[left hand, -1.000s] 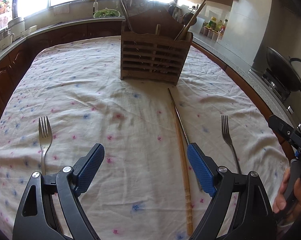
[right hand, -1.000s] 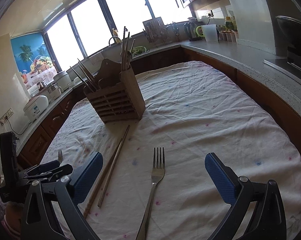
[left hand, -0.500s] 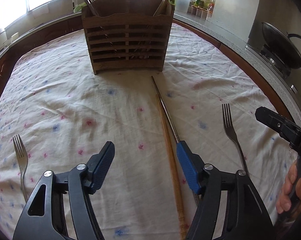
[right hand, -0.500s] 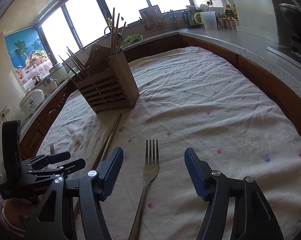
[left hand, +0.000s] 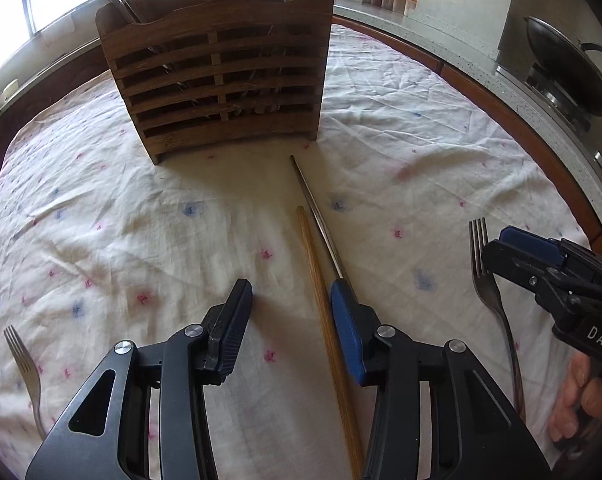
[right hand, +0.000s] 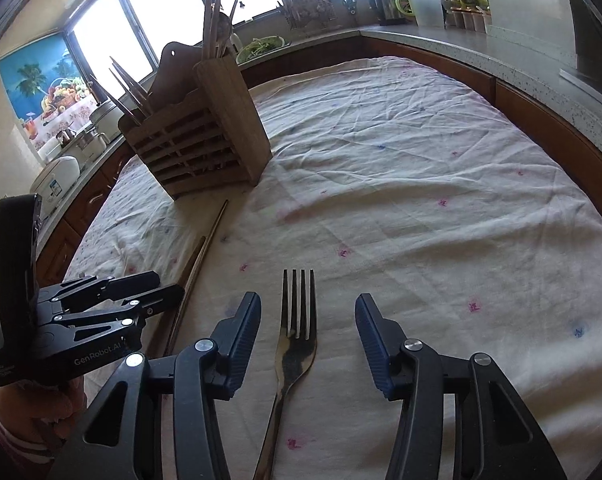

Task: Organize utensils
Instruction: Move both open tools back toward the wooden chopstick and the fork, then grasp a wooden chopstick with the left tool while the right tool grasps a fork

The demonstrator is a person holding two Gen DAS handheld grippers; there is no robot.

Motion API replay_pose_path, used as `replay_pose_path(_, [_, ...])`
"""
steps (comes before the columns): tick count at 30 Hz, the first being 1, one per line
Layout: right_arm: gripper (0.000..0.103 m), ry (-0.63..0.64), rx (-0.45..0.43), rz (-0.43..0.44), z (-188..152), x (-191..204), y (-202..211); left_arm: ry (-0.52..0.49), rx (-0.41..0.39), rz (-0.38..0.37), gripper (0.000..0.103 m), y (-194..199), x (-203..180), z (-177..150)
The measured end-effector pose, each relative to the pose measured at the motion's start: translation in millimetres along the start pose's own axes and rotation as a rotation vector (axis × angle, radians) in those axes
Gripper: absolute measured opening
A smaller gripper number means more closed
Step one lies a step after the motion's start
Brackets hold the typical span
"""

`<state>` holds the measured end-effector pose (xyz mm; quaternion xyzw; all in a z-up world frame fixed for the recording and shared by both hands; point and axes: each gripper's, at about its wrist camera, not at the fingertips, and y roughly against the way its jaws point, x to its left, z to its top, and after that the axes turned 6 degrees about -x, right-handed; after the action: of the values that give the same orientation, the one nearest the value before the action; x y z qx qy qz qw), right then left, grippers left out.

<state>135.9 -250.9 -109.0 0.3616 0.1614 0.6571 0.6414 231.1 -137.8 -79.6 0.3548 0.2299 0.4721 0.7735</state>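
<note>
Two forks [left hand: 497, 312] [left hand: 23, 364] flank chopsticks [left hand: 321, 280] before the wooden holder [left hand: 221, 76].

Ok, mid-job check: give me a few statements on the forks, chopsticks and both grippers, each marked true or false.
1. The silver metal fork lies between the right gripper fingers, untouched. True; the jaws are closing.
2. The left gripper has lifted the light wooden chopstick. False: it lies on the floral white tablecloth, with the jaws closing around it.
3. The slatted brown wooden utensil holder stands upright with utensils in it. True.
4. The thin dark metal chopstick sits in the holder. False: it lies on the cloth beside the wooden one.
5. A second silver fork lies at the far left. True.
</note>
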Motion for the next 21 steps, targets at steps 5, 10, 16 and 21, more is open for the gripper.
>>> replay_pose_path(5, [0.047, 0.022, 0.031, -0.003, 4.5, 2.9, -13.4, -0.024, -0.004, 0.008, 0.041, -9.7, -1.5, 9.8])
replay_pose_path(10, [0.023, 0.06, 0.043, -0.029, 8.5, 6.5, -21.1, -0.043, -0.012, 0.023, 0.026, -13.4, -8.4, 14.0])
replay_pose_path(16, [0.019, 0.046, 0.036, -0.01, 7.4, 5.1, -16.4, -0.07, -0.01, 0.007, 0.006, -9.9, -12.4, 11.9])
replay_pose_path(21, [0.019, 0.044, -0.003, 0.009, 11.5, 7.4, 0.6, -0.023, -0.025, -0.036, 0.005, 7.2, -1.4, 6.1])
